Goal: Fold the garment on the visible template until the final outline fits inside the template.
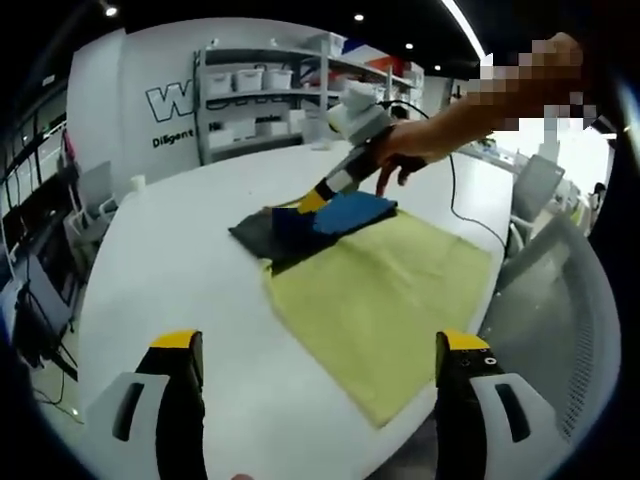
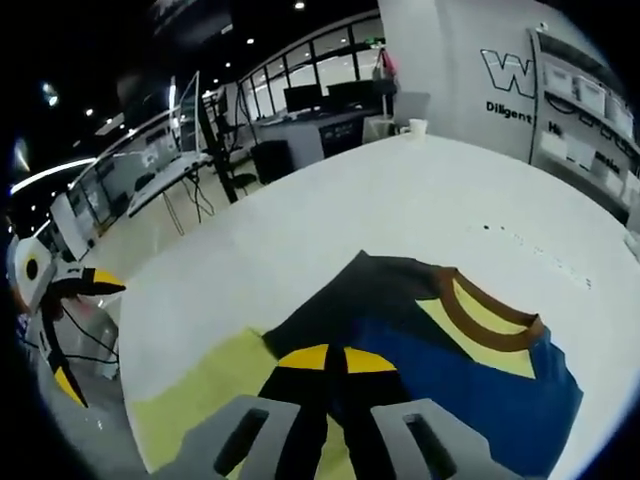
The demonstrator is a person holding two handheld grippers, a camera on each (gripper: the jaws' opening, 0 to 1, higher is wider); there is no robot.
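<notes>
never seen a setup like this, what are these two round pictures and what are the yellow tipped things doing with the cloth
No robot arm here: a person holds a two-jaw gripper in each hand, and a fisheye camera rides on each, hence the round pictures.

The left gripper view looks across a white table. The left gripper rises from the bottom with its yellow-tipped jaws wide apart, holding nothing. Farther off, the person's hand holds the right gripper down at the garment, a dark, blue and yellow piece lying partly on a yellow-green template.

The right gripper view looks along that gripper's own jaws, closed together on the garment's fabric near a brown collar. The left gripper shows small at that picture's left edge.
</notes>
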